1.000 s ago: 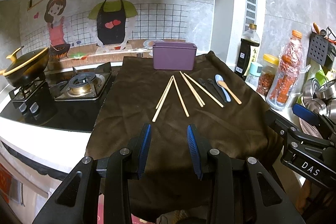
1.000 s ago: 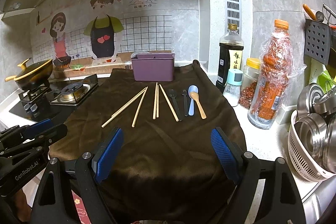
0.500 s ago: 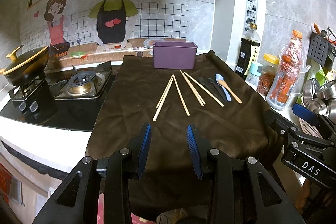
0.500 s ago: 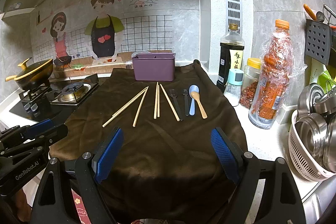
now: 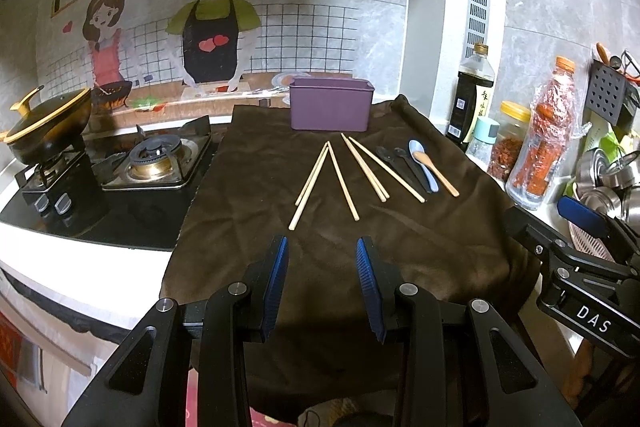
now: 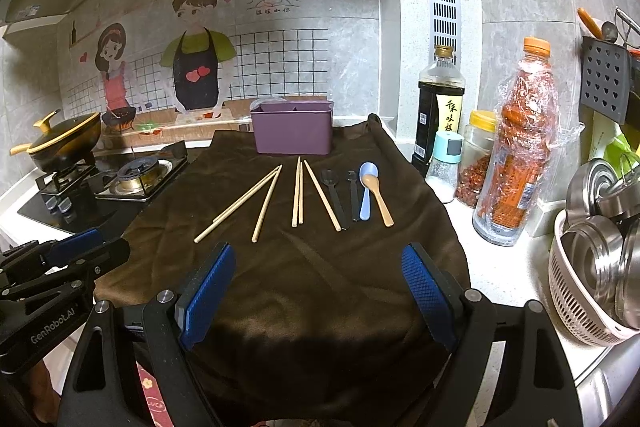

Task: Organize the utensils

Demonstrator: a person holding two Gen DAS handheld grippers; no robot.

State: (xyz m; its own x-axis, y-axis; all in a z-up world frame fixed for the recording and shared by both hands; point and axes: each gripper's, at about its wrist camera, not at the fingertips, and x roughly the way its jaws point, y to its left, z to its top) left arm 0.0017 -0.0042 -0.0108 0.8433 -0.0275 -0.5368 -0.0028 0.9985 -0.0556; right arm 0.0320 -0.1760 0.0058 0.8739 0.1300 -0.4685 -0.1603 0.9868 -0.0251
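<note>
From the left wrist view, the left gripper (image 5: 322, 247) stood partly open and empty above the near part of the brown cloth (image 5: 440, 259). The chopsticks (image 5: 340, 179) lay just beyond it, the purple holder (image 5: 330, 105) at the far edge. They looked light, stiff and slippery; mid-length seemed the best grip.

From the right wrist view, the right gripper (image 6: 316, 267) gaped wide, empty. The spoons (image 6: 366, 193) lay farther off, right of the chopsticks.
</note>
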